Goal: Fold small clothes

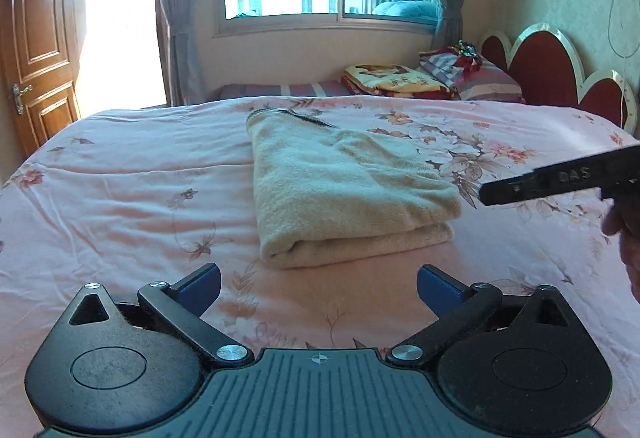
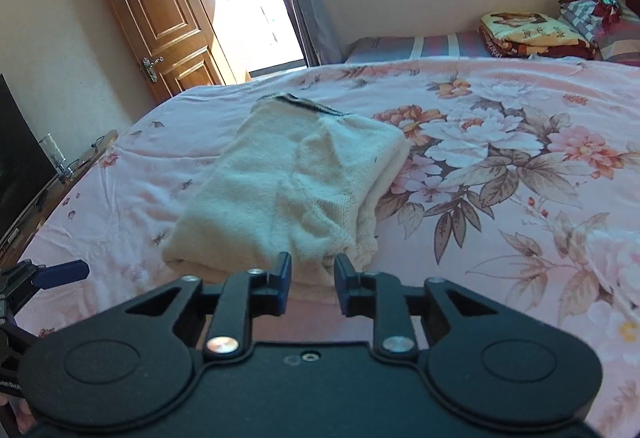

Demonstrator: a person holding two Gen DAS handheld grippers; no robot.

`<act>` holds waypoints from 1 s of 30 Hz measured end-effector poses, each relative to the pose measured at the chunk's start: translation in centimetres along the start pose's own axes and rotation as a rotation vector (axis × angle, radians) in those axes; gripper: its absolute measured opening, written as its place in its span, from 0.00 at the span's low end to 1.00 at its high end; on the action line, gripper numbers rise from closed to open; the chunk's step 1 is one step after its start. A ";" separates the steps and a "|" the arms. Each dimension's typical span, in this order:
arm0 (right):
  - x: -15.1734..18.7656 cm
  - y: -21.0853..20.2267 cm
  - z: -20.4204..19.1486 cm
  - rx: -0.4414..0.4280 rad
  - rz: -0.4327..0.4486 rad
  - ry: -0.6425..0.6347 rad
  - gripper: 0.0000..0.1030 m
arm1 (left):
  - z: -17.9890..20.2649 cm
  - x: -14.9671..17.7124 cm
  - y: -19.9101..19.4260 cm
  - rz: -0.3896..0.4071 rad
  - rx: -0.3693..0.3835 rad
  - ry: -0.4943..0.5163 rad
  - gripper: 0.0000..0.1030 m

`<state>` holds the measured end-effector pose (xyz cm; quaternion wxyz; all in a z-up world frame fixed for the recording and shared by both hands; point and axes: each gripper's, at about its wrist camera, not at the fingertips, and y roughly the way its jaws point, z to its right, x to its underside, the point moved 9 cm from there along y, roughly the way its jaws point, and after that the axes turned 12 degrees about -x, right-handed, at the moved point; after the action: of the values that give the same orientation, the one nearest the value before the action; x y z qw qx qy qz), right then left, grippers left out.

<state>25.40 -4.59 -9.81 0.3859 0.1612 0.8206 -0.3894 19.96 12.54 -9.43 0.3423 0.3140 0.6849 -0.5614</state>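
Note:
A cream knitted garment with a dark striped hem lies folded on the pink floral bedspread. My left gripper is open and empty, just in front of the garment's near fold. In the right wrist view the garment lies ahead. My right gripper is partly open with nothing between its fingers, right at the garment's near edge. It shows from the side at the right of the left wrist view. The left gripper's blue fingertip shows at the far left.
Folded blankets and pillows lie at the far side by the red headboard. A wooden door stands at the left. A dark screen and a glass sit left of the bed.

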 end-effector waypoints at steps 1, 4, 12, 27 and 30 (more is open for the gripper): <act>0.5 -1.3 -0.5 0.007 0.014 0.000 0.34 | -0.3 0.1 -1.0 0.004 -0.007 -0.015 1.00; 2.5 -5.0 -2.0 0.028 0.045 0.013 0.47 | -0.8 0.5 -4.0 0.020 -0.021 -0.051 1.00; 5.3 -10.8 -6.0 0.073 0.079 0.002 0.56 | 0.0 1.4 -10.7 0.074 -0.020 -0.048 1.00; 7.2 -17.3 -10.3 0.153 0.169 -0.076 0.79 | 1.2 2.2 -18.5 0.153 -0.003 -0.051 1.00; 7.2 -17.7 -10.2 0.159 0.173 -0.072 0.85 | 1.2 2.3 -19.2 0.164 -0.004 -0.053 1.00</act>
<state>5.53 -8.46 -2.03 0.4335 0.2475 0.7558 -0.4238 3.21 8.14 -0.86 0.4058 0.3533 0.6485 -0.5384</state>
